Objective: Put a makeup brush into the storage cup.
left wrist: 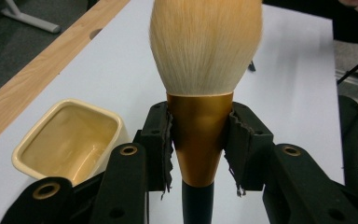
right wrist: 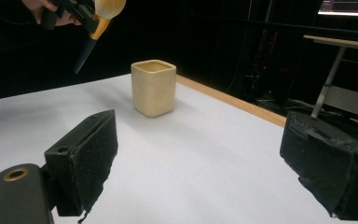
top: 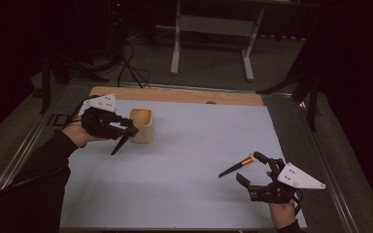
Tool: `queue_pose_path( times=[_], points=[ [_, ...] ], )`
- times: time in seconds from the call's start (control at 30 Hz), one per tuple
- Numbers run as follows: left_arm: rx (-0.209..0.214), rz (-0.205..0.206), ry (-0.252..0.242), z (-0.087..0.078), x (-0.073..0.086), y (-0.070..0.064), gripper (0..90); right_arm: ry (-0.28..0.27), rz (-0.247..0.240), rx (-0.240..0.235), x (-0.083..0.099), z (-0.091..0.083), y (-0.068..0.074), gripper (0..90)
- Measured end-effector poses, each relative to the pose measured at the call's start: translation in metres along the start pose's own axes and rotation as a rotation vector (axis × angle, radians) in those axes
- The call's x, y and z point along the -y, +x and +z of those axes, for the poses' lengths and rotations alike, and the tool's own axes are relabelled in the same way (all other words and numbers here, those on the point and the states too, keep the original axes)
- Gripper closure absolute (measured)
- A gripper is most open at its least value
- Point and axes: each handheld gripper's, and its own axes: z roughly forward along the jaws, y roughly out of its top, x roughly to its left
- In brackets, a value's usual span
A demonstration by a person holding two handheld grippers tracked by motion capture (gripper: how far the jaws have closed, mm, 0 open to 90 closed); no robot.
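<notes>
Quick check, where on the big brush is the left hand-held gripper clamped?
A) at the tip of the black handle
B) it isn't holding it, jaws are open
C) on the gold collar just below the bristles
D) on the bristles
C: in the left gripper view, the left hand-held gripper has both pads pressed against the gold collar of the brush, bristles above and black handle below.

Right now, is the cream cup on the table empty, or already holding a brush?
Empty. The cream cup shows a bare inside; the big brush is clamped in the left gripper beside it.
</notes>
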Motion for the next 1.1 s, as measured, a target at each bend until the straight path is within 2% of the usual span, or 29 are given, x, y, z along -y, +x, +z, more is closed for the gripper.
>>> queue_pose_path(
  times=[0.03,0.07,0.1,0.17,0.2,0.23,0.27,0.37,0.53,0.6,0.7,0.77,0.87,0.9,0.93,0.97,1.03,1.1],
  points=[
    [-0.004,-0.012,-0.020,-0.002,-0.001,0.001,63.5,0.000,0.000,0.000,0.000,0.000,0.000,11.0],
    [-0.004,-0.012,-0.020,-0.002,-0.001,0.001,63.5,0.000,0.000,0.000,0.000,0.000,0.000,11.0],
    [-0.019,-0.012,-0.033,-0.003,-0.002,0.001,63.5,0.000,0.001,0.000,0.000,0.000,0.000,11.0],
    [-0.011,-0.018,-0.039,-0.004,-0.003,0.001,63.5,0.000,0.000,-0.001,0.000,0.000,0.000,11.0],
    [-0.034,-0.019,-0.053,-0.006,-0.005,0.001,63.5,0.001,0.000,-0.002,0.000,0.000,0.000,11.0],
    [-0.034,-0.019,-0.053,-0.006,-0.005,0.001,63.5,0.001,0.000,-0.002,0.000,0.000,0.000,11.0],
    [-0.053,-0.012,-0.063,-0.006,-0.006,0.001,63.5,0.003,0.000,-0.003,0.000,0.001,0.000,11.0],
    [-0.054,-0.020,-0.067,-0.007,-0.008,0.003,63.5,0.002,0.001,-0.002,0.000,0.001,0.000,11.0],
    [-0.090,-0.027,-0.094,-0.009,-0.012,0.003,63.4,0.001,0.005,-0.001,0.000,0.000,0.000,11.0],
    [-0.084,-0.030,-0.096,-0.009,-0.013,0.004,63.4,0.000,0.004,-0.001,0.000,0.000,0.000,11.0],
    [-0.120,-0.031,-0.137,-0.012,-0.015,0.005,63.4,-0.002,0.006,-0.002,0.000,0.000,0.000,11.0],
    [-0.114,-0.037,-0.141,-0.012,-0.015,0.005,63.4,-0.003,0.006,-0.001,0.000,0.000,0.000,11.0],
    [-0.127,-0.039,-0.158,-0.013,-0.017,0.006,63.5,-0.003,0.006,0.000,0.000,0.000,0.000,11.0],
    [-0.144,-0.035,-0.165,-0.013,-0.018,0.005,63.5,-0.003,0.005,0.000,0.000,0.000,0.000,11.0],
    [-0.137,-0.046,-0.180,-0.014,-0.019,0.006,63.4,-0.002,0.004,0.000,0.000,0.000,0.000,11.0],
    [-0.166,-0.043,-0.202,-0.015,-0.020,0.006,63.5,0.000,0.002,-0.001,0.000,0.001,0.000,11.0],
    [-0.161,-0.052,-0.209,-0.015,-0.021,0.007,63.4,0.000,0.001,-0.002,0.000,0.001,0.000,11.0],
    [-0.194,-0.050,-0.222,-0.016,-0.022,0.007,63.5,-0.001,0.002,0.000,0.000,0.000,0.000,11.0]
  ],
)
